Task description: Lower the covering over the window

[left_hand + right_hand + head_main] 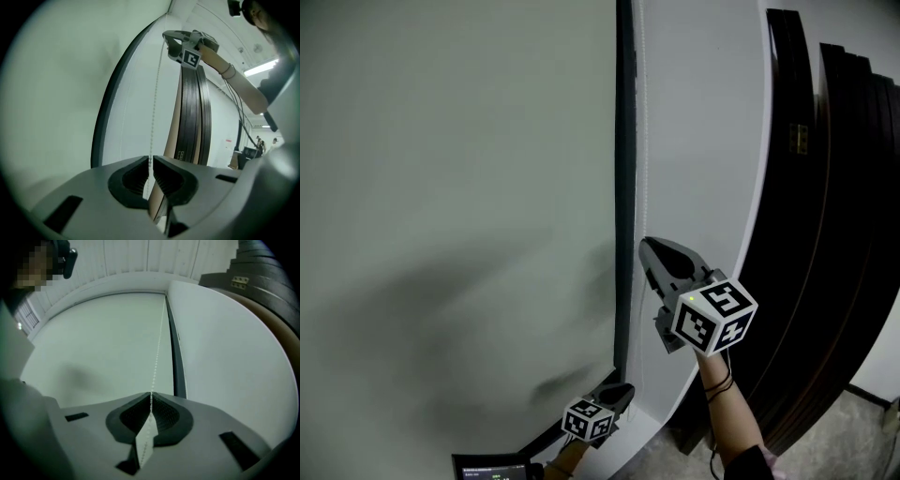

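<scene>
Roller blind (pixel 459 187), pale grey-green, covers the window as far as is in view; its right edge meets a dark frame strip (pixel 624 187). Bead chain (pixel 643 141) hangs just right of that strip, before a white wall (pixel 703 141). Right gripper (pixel 651 249), the upper one, has its jaws pressed together on the chain. Left gripper (pixel 623 389), low near the sill, pinches the same chain further down. Dark boards (pixel 825 234) lean at the right, narrowing the room beside the wall. Speckled floor (pixel 853 431) below. Small lit screen (pixel 492 466) at the bottom edge.
</scene>
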Motion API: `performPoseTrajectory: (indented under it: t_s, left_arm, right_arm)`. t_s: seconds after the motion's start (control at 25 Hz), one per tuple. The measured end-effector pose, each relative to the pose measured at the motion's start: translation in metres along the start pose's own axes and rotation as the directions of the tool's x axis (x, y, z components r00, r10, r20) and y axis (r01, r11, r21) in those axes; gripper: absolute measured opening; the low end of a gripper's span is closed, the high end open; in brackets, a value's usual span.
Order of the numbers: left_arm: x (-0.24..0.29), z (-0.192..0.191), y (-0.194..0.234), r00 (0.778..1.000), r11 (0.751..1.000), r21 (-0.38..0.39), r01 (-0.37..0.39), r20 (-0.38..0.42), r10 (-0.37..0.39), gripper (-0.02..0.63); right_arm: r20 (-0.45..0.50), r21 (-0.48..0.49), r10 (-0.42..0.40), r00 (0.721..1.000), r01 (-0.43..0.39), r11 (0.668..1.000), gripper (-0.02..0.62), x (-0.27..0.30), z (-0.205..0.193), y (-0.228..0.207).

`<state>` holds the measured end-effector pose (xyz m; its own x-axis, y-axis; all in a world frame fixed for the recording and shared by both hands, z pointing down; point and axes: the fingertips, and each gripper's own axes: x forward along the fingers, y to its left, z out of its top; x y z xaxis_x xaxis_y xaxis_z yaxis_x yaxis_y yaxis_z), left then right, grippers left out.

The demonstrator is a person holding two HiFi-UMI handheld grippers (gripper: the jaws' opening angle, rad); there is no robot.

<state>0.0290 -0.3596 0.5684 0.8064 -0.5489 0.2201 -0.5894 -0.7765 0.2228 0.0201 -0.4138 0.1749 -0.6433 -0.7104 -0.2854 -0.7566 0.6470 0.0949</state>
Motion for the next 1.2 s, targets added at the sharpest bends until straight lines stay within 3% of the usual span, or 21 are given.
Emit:
performPoseTrajectory:
  t_s: [0.28,0.44,0.56,0.76,0.88,1.04,1.2]
  left_arm:
    - [-0.014,0.008,0.001,0.999,1.0,-0.019,-0.016,0.028,0.017,0.014]
    - [-0.028,0.042,0.007,0.991,0.999,-0.037,-0.039,0.128,0.044,0.014]
    - [-0.037,0.088,0.013,0.971,0.999,-0.024,-0.04,0.233,0.045,0.014]
    - [-0.051,0.206,-0.009,0.9,0.995,0.098,0.024,0.432,-0.064,0.023]
    - [-0.053,0.269,-0.029,0.864,0.978,0.199,0.055,0.481,-0.146,0.052]
    - [-0.046,0.322,-0.038,0.862,0.954,0.299,0.016,0.48,-0.165,0.058]
    - [-0.037,0.335,-0.039,0.87,0.952,0.307,0.009,0.466,-0.159,0.05]
  right_arm:
    - [-0.15,0.098,-0.027,0.988,0.042,0.994,0.018,-0.024,-0.099,0.002]
    - [-0.263,0.141,-0.034,0.964,0.074,0.987,0.018,-0.047,-0.169,0.008]
    - [-0.279,0.185,-0.042,0.959,0.097,0.978,0.018,-0.065,-0.204,0.012]
    - [-0.261,0.184,-0.028,0.965,0.078,0.98,0.018,-0.071,-0.209,0.022]
    - [-0.265,0.181,-0.021,0.964,0.071,0.981,0.018,-0.07,-0.209,0.023]
    - [-0.259,0.186,-0.009,0.966,0.059,0.981,0.018,-0.071,-0.208,0.029]
    - [-0.244,0.179,-0.009,0.97,0.054,0.982,0.018,-0.072,-0.207,0.034]
